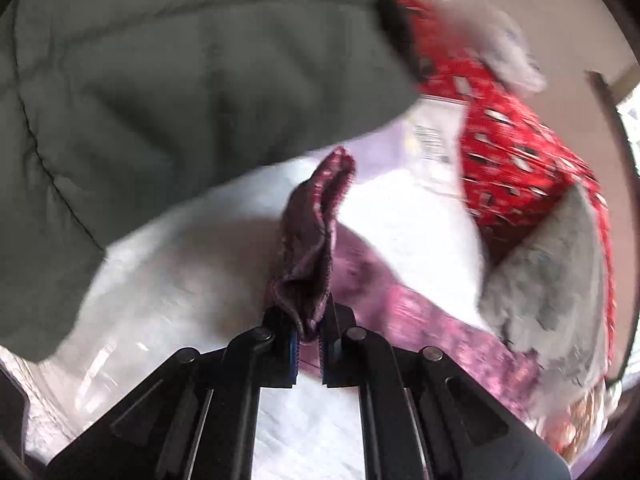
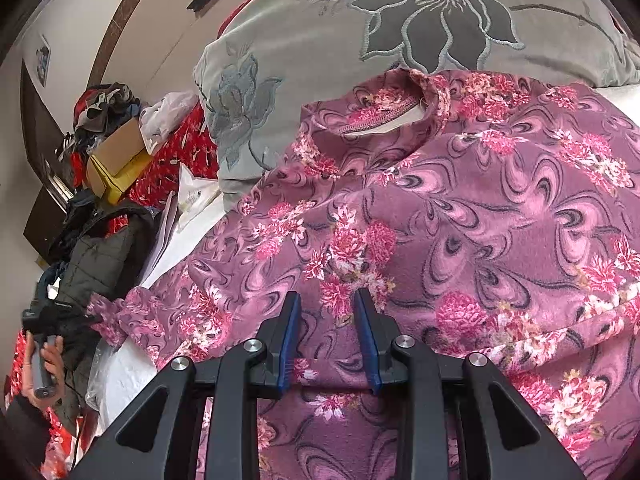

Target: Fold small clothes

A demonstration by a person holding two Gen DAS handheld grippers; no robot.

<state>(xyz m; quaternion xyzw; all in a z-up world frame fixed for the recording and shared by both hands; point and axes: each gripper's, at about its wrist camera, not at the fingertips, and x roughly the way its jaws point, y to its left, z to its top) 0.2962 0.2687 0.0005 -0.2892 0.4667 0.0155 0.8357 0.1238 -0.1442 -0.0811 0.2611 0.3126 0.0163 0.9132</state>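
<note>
sleeve fold under way: my left tool (image 1: 309,334) had pinched the floral top's (image 2: 460,216) cuff (image 1: 310,240); right tool (image 2: 327,320) hung agape, empty. next, i judged, carry cuff across.

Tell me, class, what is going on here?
A person is folding a purple fleece top with a pink flower print that lies spread on a white bed surface. The left gripper is shut on a bunched cuff or edge of the top, lifted off the bed. The right gripper hangs open over the body of the top, gripping nothing. A grey embroidered flower pillow lies behind.
</note>
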